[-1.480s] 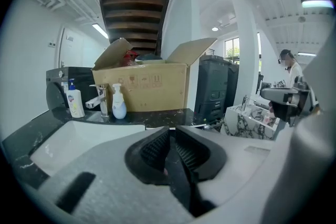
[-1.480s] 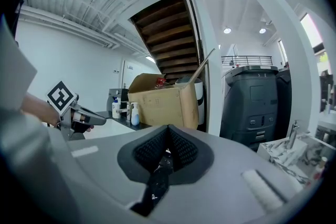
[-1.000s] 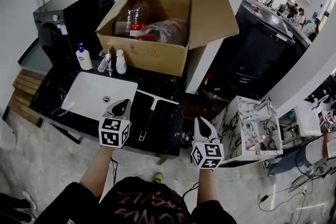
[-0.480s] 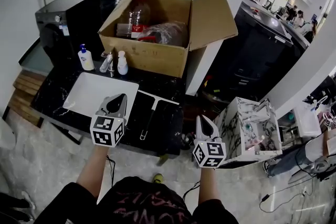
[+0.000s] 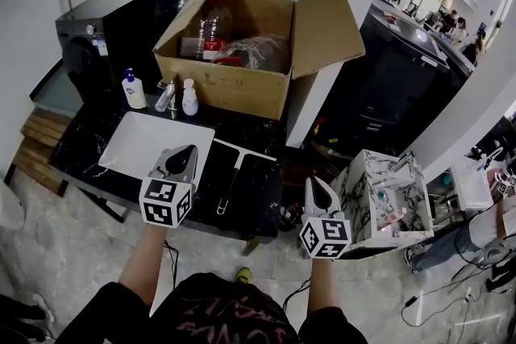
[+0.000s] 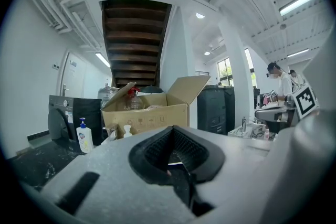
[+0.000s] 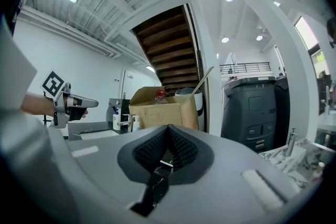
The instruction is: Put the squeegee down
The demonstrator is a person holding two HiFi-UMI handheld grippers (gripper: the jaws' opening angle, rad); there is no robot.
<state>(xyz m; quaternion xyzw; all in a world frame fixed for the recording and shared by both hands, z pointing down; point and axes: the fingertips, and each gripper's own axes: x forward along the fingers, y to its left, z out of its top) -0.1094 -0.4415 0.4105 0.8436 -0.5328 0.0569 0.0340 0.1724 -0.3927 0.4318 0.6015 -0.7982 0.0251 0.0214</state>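
Squeegee lies flat on the dark counter, just right of the white sink basin. Its blade runs across on the side toward the counter's back edge, and its thin handle points at the front edge. It is clear of both claws, so the put-down looks done.

Left claw hovers over the front edge by the basin's right side, pads closed together with nothing between them. Right claw hangs off the counter's right front corner, also closed on nothing.

Handling, as a judgement:
- It is probably light. The handle looks slim and stiff, and the long blade strip is likely rubber and a bit flexible at the lip.
- It is not fragile.
- The handle is narrow and may be smooth, so it could swivel in a pinch grip, with the wide blade pulling it round.
- The best hold is on the handle, close to where it meets the blade, so the head stays level. Gripping the blade strip itself would bend it.
- It lies low on the counter, so a claw would have to come down nearly touching the surface to get round the handle.

Counts:
- one squeegee
- two claws
- one sink basin
- one faucet behind the basin
- two pump bottles beside the faucet, a blue-topped bottle and a white bottle
- one open cardboard box at the back edge, stuffed with bottles and plastic wrap that cannot be counted
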